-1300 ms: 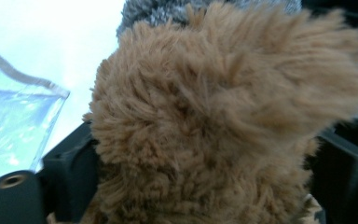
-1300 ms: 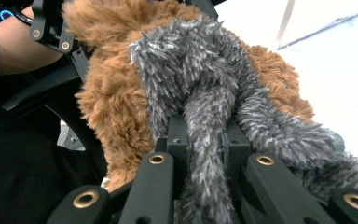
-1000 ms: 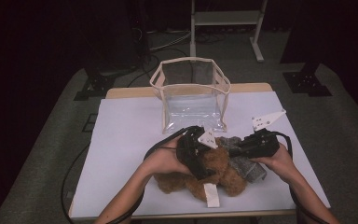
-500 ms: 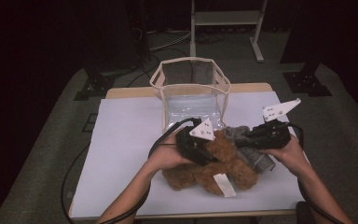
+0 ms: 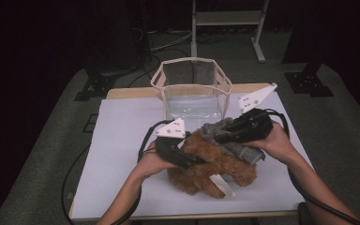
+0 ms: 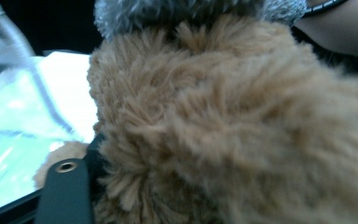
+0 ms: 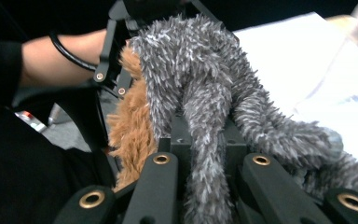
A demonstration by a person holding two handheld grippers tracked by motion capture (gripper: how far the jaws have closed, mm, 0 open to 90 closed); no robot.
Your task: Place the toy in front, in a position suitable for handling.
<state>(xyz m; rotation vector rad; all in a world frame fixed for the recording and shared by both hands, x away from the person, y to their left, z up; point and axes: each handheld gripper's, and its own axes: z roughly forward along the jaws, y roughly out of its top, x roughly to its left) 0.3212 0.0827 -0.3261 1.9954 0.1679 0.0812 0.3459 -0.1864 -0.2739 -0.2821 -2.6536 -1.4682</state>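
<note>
Right gripper (image 5: 215,136): jaws closed on grey plush (image 7: 205,107), strand pinched between them; we see it draped over jaws. Left gripper (image 5: 198,161): buried in brown plush (image 5: 215,164), grip state we cannot tell, fur hides jaws. Both toys touching, between 2 grippers, brown one on table (image 5: 122,140). Clear bin (image 5: 194,91) beyond grippers, nothing seen inside. We judge: grasp done, transfer into bin left, 2 toys pending.

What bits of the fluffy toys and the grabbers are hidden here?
- Left gripper, high view: its jaws are buried in the brown plush toy.
- Left gripper view: brown fur hides one jaw; the toy's shape is lost.
- Grey plush toy, right gripper view: its lower end runs off the bottom edge.
- Right gripper, high view: grey fur covers the jaw tips.
</note>
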